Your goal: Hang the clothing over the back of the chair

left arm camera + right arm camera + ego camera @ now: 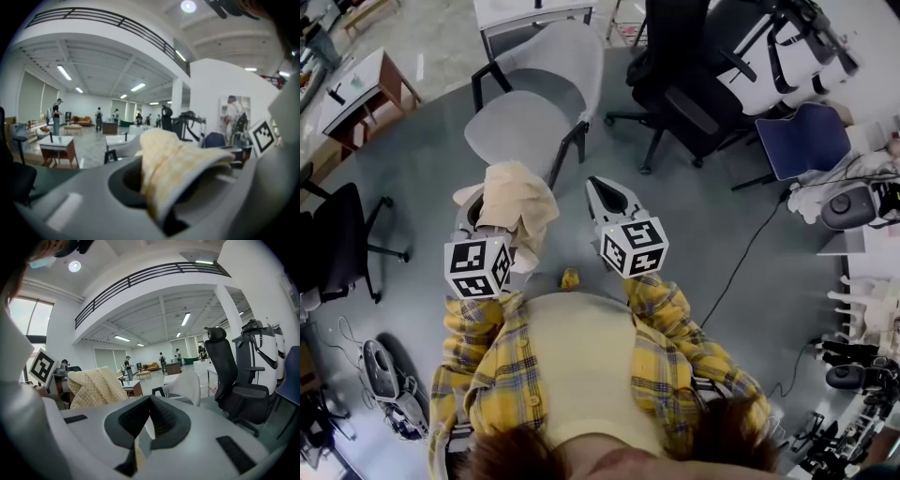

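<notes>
Clothing: cream checked cloth, bunched over the front of my left gripper, held up off the floor.
Long axis: I can't make one out; the wad rises out of the jaws and flops over to the right in the left gripper view.
Left grip: jaws nearly together, clamped on the cloth.
Right gripper: pads meeting, nothing held.
Chair: grey, ahead of both tools, apart from the cloth.

No readable words, numbers, brand names or labels anywhere. Only signs: black-and-white square code markers on cube of left hand-held gripper and cube of right hand-held gripper; patterns only, no letters.
</notes>
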The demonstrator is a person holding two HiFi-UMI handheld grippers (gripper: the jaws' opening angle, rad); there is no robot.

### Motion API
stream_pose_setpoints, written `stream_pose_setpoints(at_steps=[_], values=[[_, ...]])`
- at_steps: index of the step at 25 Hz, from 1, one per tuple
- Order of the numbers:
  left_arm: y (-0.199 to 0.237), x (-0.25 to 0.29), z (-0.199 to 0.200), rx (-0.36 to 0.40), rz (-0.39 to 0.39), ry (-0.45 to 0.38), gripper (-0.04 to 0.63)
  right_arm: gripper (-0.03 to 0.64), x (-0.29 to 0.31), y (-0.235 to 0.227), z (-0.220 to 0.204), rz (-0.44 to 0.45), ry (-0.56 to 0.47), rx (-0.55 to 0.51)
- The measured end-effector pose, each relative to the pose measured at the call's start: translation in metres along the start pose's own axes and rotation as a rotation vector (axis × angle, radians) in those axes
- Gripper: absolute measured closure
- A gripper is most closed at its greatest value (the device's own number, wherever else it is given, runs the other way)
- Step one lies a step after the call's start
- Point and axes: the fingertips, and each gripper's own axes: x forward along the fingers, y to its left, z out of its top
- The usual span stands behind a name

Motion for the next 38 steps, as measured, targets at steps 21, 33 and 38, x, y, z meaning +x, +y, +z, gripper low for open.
stream_pose_setpoints(at_steps=[21,33,38], values=[[0.027,0.089,0.040,0.022,-0.010,-0.027,0.554,0.603,0.060,-0.041,0.026,0.006,0.000,0.003],[0.071,0.158,0.076,0.027,-0.044,-0.032,0.554,0.603,0.144,-0.059,0.058,0.004,0.017,0.012],[0.092,0.182,0.088,0.034,-0.053,-0.037,0.554,0.603,0.176,-0.061,0.072,0.006,0.017,0.004]])
